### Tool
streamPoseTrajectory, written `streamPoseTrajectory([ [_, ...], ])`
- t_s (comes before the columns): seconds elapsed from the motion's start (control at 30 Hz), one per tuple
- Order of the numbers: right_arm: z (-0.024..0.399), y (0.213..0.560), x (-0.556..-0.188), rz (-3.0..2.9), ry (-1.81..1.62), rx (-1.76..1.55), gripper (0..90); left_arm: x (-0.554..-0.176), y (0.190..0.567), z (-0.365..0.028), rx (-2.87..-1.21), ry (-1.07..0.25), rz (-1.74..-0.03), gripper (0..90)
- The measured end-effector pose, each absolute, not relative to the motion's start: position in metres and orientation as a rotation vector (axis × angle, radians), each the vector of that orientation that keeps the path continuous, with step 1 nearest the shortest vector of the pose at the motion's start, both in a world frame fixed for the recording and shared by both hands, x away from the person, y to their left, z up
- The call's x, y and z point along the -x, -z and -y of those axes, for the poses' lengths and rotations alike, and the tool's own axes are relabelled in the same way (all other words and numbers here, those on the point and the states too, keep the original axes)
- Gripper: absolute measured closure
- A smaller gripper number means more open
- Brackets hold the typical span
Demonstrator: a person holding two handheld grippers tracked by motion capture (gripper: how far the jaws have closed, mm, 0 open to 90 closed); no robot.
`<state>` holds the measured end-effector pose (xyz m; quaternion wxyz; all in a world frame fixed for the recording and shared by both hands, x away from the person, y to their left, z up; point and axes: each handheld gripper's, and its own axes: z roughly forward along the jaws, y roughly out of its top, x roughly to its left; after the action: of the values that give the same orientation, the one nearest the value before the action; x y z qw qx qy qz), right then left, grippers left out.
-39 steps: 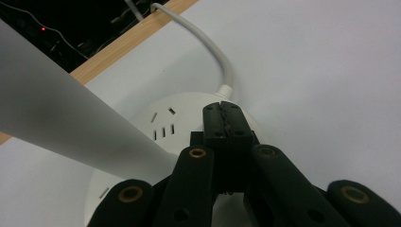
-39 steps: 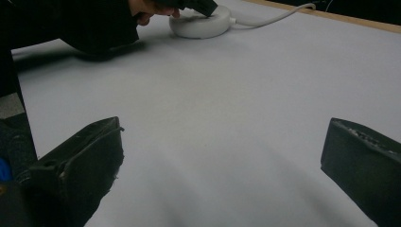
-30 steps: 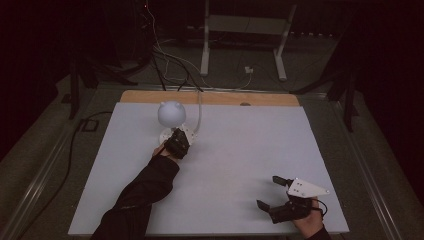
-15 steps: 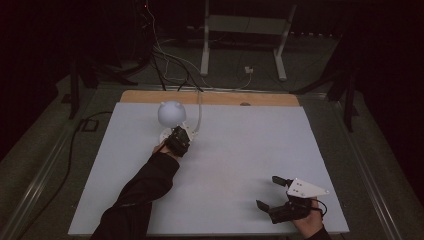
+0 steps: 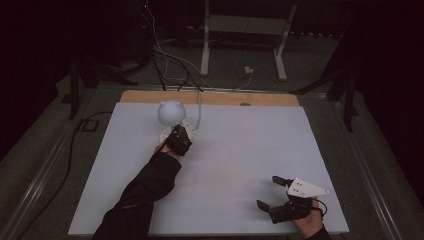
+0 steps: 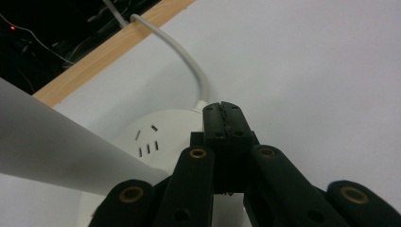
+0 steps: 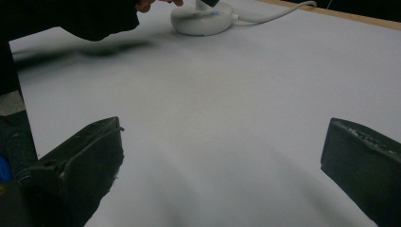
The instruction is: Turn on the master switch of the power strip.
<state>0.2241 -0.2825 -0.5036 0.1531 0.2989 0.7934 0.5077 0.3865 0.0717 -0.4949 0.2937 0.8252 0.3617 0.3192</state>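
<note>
High view: the left gripper sits at the round base of a small white lamp near the far left of the white table. A white cord runs from the base toward the wooden strip at the far edge. The right gripper rests near the table's near right corner, well apart from the lamp, its jaws spread wide with nothing between them.

Left gripper view: the left gripper has its jaws pressed together, tips over the edge of the lamp's base, just beside the point where the cord enters it. Whether the tips touch the base cannot be told. The lamp's white shade crosses the frame at left.

Right gripper view: the right gripper stands wide open above bare table. The lamp's base lies far off, with a dark sleeve beside it.
</note>
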Motion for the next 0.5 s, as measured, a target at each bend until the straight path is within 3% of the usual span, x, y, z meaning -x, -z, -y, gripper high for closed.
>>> streamPoseTrajectory([
  [0.5, 0.283, 0.504, -0.225, -2.277, -1.462, -0.862, 0.0, -0.372, 0.472, -0.067, -2.134, -0.797, -0.982, 88.1],
])
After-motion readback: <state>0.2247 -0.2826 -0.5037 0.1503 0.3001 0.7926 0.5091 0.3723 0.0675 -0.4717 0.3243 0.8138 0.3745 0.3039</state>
